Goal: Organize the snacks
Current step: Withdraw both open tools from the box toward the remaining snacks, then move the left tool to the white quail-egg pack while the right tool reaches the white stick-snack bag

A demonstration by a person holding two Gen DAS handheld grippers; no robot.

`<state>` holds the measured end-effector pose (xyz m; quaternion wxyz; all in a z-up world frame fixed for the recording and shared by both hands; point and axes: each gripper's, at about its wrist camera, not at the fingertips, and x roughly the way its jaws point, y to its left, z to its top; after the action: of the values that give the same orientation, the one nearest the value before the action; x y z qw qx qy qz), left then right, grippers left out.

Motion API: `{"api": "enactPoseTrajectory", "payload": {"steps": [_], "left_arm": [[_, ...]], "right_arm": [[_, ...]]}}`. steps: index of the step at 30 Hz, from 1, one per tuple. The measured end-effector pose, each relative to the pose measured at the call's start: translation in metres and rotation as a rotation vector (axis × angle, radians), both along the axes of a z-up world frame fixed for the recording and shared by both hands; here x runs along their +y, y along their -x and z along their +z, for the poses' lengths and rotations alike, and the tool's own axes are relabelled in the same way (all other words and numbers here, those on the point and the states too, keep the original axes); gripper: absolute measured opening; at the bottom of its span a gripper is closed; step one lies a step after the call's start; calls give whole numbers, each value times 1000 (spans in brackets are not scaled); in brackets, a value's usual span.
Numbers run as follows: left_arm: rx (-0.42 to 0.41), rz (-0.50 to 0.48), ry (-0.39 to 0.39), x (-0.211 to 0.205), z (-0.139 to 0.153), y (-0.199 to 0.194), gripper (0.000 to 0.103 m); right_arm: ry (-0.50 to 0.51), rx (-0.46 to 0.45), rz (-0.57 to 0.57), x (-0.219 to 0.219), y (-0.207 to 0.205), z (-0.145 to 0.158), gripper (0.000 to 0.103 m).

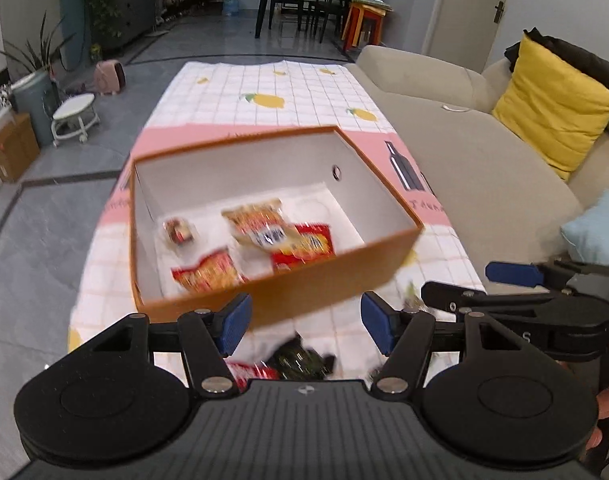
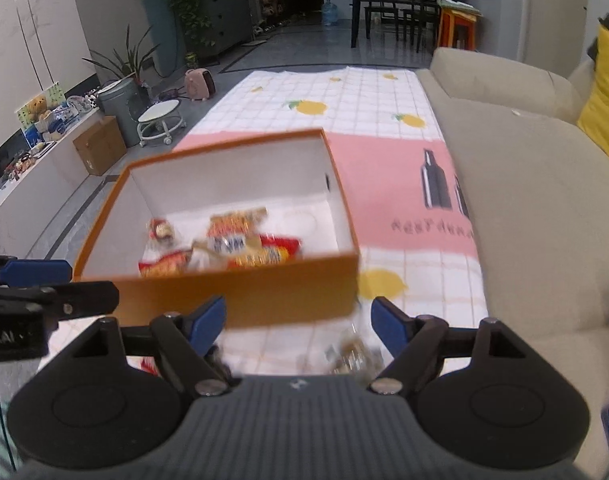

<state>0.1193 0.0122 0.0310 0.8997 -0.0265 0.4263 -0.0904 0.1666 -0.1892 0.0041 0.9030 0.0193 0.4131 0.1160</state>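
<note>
Little legible. On the other gripper's black body (image 1: 544, 332) at the right edge of the left wrist view, a single white letter "S". On the black gripper body (image 2: 8, 336) at the left edge of the right wrist view, white lettering ending in "AI", seen turned and partly cut off. On the pink band of the cloth (image 2: 388, 184) below the bottle drawings, a dark line of print, too blurred to read. On the snack packets (image 1: 280, 236) in the box, blurred print only.
</note>
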Motion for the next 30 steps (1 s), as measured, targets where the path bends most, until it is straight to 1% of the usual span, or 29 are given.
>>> {"api": "enactPoseTrajectory", "payload": {"steps": [3,8,11,13,14,18,22,26,28,30], "left_arm": [[18,3,15,-2,-10,16,74],[37,-18,44,-5,-24,36,74],[48,-33,56,-6,-36,44,74],[77,-34,59,-8,-48,47,73],[90,-38,58,-10,-54,47,73],[144,-90,40,-23,-79,47,74],[188,-128,-9,-32,-102,45,75],[215,-160,-69,-38,-115,41,79],[215,-171,-86,-41,-119,41,80],[218,-178,-93,-42,-122,39,80]], "right_arm": [[-3,21,0,-9,20,-9,77],[-26,51,10,-23,50,-25,77],[-25,64,7,-30,66,-38,75],[-31,80,-4,-35,76,-47,74],[-32,86,-16,-38,81,-53,72],[-44,139,-41,-44,84,-73,70],[-77,218,-76,-47,81,-92,70],[-95,287,-98,-43,79,-110,70],[-115,315,-102,-41,77,-115,70],[-105,327,-111,-38,75,-117,69]]}}
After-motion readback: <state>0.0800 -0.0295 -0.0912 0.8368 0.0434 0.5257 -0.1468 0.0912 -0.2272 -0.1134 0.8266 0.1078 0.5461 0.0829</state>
